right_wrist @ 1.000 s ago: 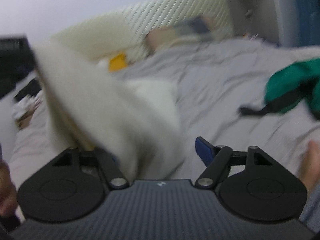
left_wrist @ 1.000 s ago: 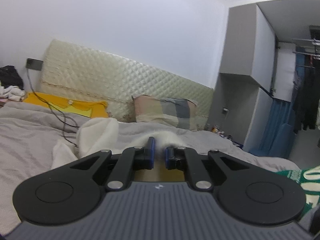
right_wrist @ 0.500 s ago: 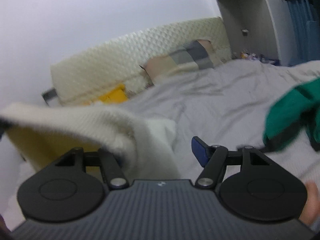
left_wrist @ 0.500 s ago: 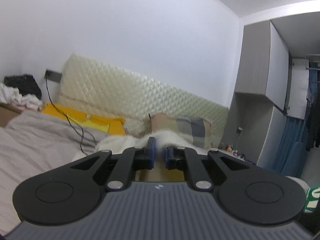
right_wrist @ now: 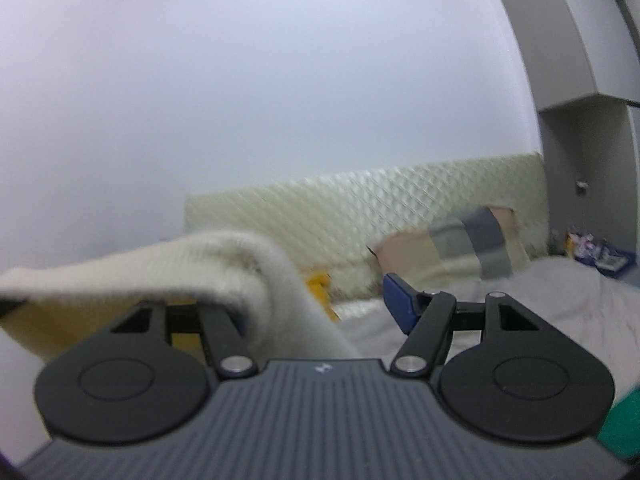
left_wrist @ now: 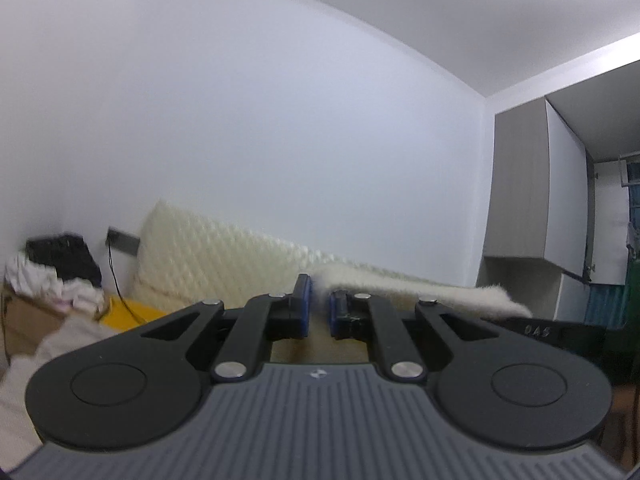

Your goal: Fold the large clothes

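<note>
My left tongs [left_wrist: 318, 312] pinch the cream sweater [right_wrist: 224, 268] raised above the bed [right_wrist: 540, 300]; my right tongs [right_wrist: 316, 312] gape, fabric draped over one finger. I'd close right, then spread evenly.

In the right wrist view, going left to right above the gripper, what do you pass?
Cream knit garment → yellow cloth → blue finger pad → patchwork pillow → grey bedsheet → clutter by the wardrobe.
</note>
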Available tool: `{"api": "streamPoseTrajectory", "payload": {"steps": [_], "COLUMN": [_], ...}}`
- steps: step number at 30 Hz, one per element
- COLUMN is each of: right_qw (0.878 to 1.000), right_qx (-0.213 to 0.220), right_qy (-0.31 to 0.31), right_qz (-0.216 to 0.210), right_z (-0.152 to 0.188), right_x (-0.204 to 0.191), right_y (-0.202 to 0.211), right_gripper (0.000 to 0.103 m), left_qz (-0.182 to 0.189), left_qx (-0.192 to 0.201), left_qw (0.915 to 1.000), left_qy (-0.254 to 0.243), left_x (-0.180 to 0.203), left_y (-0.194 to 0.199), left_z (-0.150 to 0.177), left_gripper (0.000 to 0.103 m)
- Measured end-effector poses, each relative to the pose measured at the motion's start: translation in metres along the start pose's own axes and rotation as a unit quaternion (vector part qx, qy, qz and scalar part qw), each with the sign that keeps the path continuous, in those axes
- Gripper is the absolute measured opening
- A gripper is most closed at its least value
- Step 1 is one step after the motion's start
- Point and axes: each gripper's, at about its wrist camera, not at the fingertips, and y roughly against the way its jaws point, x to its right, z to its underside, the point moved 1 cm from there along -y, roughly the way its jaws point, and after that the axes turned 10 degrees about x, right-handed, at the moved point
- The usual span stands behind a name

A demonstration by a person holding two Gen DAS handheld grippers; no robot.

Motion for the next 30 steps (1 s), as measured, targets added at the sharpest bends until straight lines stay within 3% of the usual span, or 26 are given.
{"api": "streamPoseTrajectory", "payload": {"steps": [7, 11, 15, 17, 19, 22, 30], "right_qw": [0.995, 0.992, 0.986, 0.986, 0.988, 0.992, 0.994], "right_qx": [0.076, 0.105, 0.145, 0.145, 0.131, 0.090, -0.027], "right_qy": [0.051, 0.050, 0.065, 0.056, 0.061, 0.079, 0.099], "right_qz": [-0.041, -0.056, -0.059, -0.062, -0.059, -0.048, -0.022], "right_z": [-0.107, -0.170, -0.224, -0.240, -0.243, -0.219, -0.076], "right_x": [-0.025, -0.029, -0.032, -0.029, -0.027, -0.021, 0.020], "right_y": [0.012, 0.018, 0.023, 0.017, 0.003, -0.030, -0.172], "right_gripper": [0.066, 0.066, 0.067, 0.067, 0.067, 0.067, 0.067], "left_qz": [0.018, 0.036, 0.052, 0.056, 0.061, 0.063, 0.021], "left_qx": [0.064, 0.091, 0.107, 0.110, 0.097, 0.059, -0.060], "left_qw": [0.9973, 0.9922, 0.9858, 0.9832, 0.9843, 0.9887, 0.9928], "left_qy": [-0.031, -0.077, -0.118, -0.135, -0.134, -0.123, -0.102], "left_x": [0.024, 0.045, 0.065, 0.072, 0.071, 0.063, 0.018], "left_y": [-0.015, -0.024, -0.039, -0.051, -0.067, -0.099, -0.220], "left_z": [-0.117, -0.175, -0.218, -0.227, -0.225, -0.200, -0.037], "left_gripper": [0.011, 0.011, 0.011, 0.011, 0.011, 0.011, 0.011]}}
